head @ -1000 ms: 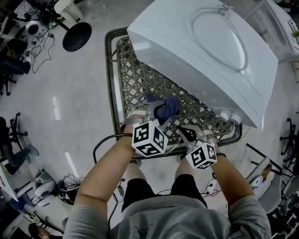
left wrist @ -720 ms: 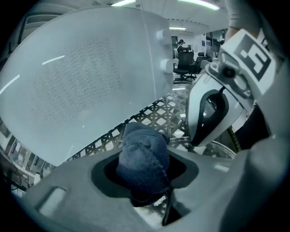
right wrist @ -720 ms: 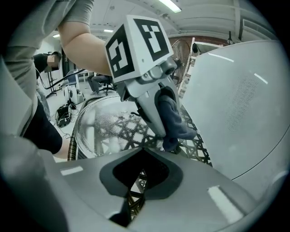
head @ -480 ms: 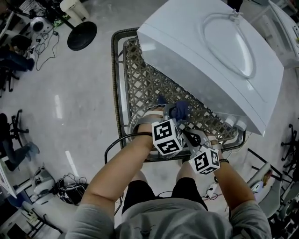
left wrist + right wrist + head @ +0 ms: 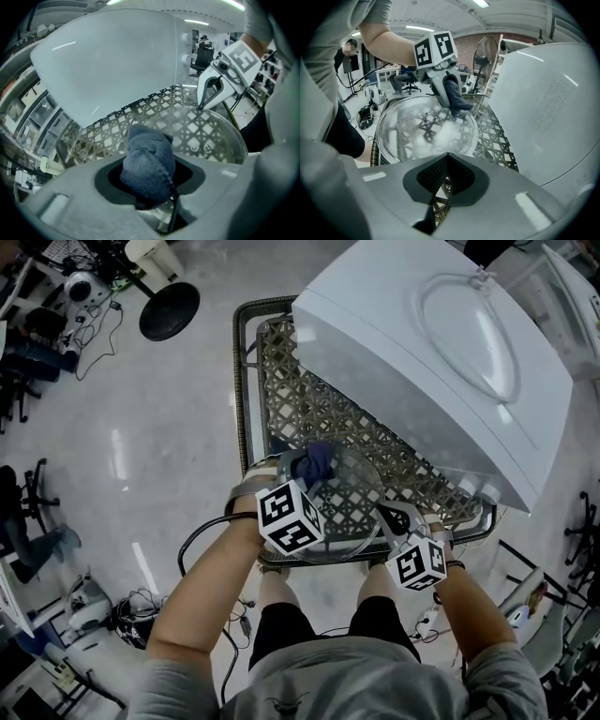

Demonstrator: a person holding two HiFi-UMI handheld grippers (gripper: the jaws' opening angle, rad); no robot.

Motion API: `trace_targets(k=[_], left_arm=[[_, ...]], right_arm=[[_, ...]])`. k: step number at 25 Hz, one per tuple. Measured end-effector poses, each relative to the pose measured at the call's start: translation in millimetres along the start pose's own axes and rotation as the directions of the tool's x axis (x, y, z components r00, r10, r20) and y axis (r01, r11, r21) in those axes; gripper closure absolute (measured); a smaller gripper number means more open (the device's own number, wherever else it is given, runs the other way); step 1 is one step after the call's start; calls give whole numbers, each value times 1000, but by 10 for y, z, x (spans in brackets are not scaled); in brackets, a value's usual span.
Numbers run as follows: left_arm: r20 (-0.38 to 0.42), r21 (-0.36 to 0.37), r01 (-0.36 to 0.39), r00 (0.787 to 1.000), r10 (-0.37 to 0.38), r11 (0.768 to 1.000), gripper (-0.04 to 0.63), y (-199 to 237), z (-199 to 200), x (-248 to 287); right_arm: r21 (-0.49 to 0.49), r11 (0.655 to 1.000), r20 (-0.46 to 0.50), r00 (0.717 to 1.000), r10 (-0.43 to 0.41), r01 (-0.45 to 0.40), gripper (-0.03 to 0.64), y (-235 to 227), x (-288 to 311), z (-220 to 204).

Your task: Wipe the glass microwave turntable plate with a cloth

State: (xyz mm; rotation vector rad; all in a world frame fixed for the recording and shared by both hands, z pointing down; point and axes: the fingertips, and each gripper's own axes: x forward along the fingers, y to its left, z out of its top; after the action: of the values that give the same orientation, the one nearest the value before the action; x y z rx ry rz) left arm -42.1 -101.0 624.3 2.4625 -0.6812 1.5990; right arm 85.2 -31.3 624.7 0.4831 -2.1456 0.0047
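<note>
Left gripper point(image 5: 306, 474), clamping cloth point(image 5: 317, 462), slid toward 9 o'clock across plate point(image 5: 352, 504); right gripper point(image 5: 385, 515) pinches its 3 o'clock rim.

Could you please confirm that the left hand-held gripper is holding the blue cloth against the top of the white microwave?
Not quite. The left hand-held gripper is holding the blue cloth at the rim of the glass turntable plate, not against the white microwave, which stands beside it. The right gripper view shows this.

Bright overhead light, fisheye-warped edges
</note>
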Motion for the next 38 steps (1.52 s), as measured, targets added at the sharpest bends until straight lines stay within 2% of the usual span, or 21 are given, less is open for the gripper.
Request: trace_targets(k=[5,8,12,17,23,26,29,38], left_arm=[[-39,-59,-29,999,26,998,408,142,-387,-205],[-26,-96,-23,999,21,995,408,162,-448,-244],[-30,-97,-34,999,32,995,408,173,-436,-245],[61,-108,-10,998,17,994,407,29,-15,-281],[141,-18,58,989,-55,998,407,-437,727,-30],[146,18,68,987,-69,998,407,-600,966,138],[136,21,95,986,-97,995,407,-714,1083,288],[69,42,121,990,-124,992,408,-773,971,398]], right_arm=[[-8,1000,-16,1000,-1,1,609,5,-2,9],[-8,1000,-22,1000,0,0,609,6,-2,24],[-12,1000,-26,1000,1,-2,609,13,17,29],[-18,1000,-24,1000,0,-1,609,12,15,16],[-13,1000,-11,1000,0,0,609,6,25,14],[-17,1000,-4,1000,-4,4,611,3,23,12],[-12,1000,1,1000,-6,6,609,-4,20,20],[-13,1000,-3,1000,-6,6,609,-7,21,15]])
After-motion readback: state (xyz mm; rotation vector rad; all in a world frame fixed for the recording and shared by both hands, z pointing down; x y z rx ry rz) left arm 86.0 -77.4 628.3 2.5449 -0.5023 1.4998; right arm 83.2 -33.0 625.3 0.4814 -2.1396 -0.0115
